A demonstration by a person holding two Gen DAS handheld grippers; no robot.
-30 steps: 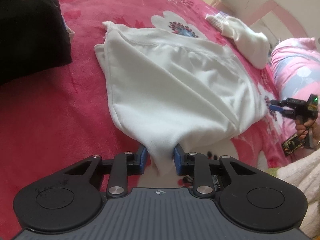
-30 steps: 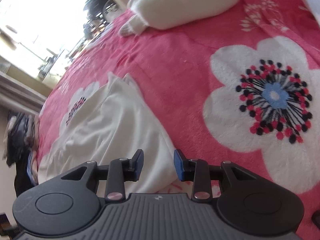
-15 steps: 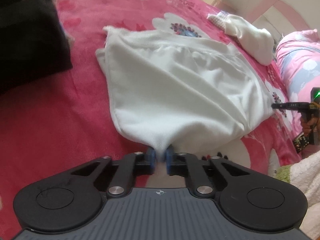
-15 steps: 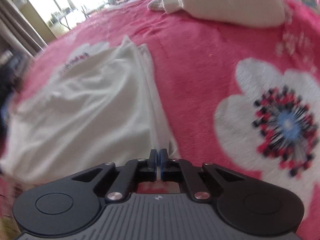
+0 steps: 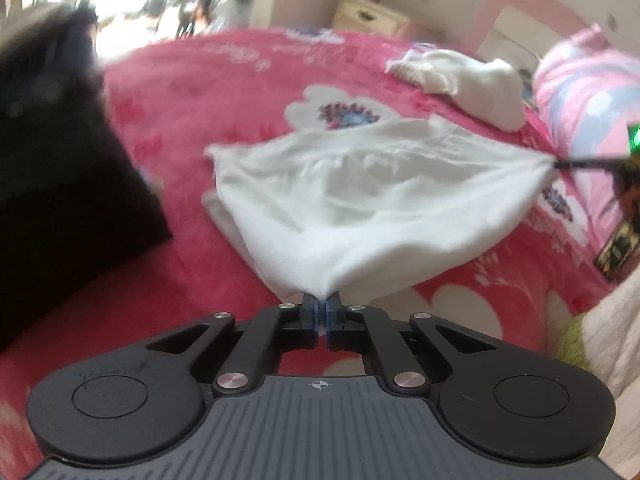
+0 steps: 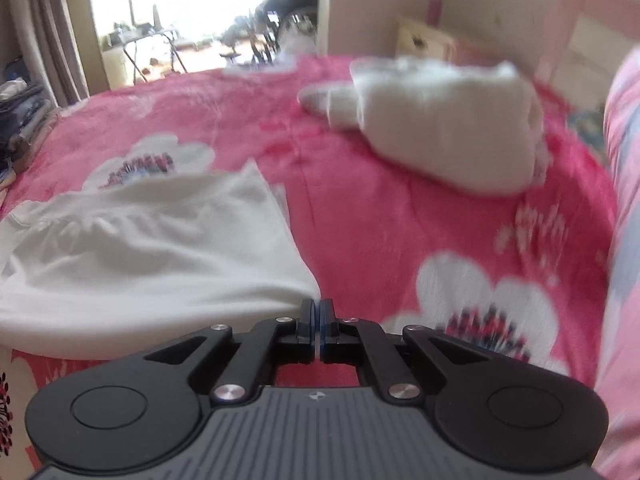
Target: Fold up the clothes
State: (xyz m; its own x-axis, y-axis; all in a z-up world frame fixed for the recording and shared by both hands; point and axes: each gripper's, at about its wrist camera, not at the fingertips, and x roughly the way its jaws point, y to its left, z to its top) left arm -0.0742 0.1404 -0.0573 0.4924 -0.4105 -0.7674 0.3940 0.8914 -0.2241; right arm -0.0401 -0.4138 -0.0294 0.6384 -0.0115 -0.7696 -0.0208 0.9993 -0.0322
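Left gripper (image 5: pixel 321 307) clamped on near corner of white shirt (image 5: pixel 372 204); right gripper (image 6: pixel 316 309) clamped on its other near corner. Shirt half-lifted off bed (image 5: pixel 248 92). Advice: raise both evenly, keep hem taut, carry toward far edge

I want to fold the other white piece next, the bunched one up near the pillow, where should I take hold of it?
Probably by its ribbed cuff end, coming in from the open pink blanket side. The bunched white garment lies in a thick lump against the pillow, and only that thin end sticks out flat enough to pinch.
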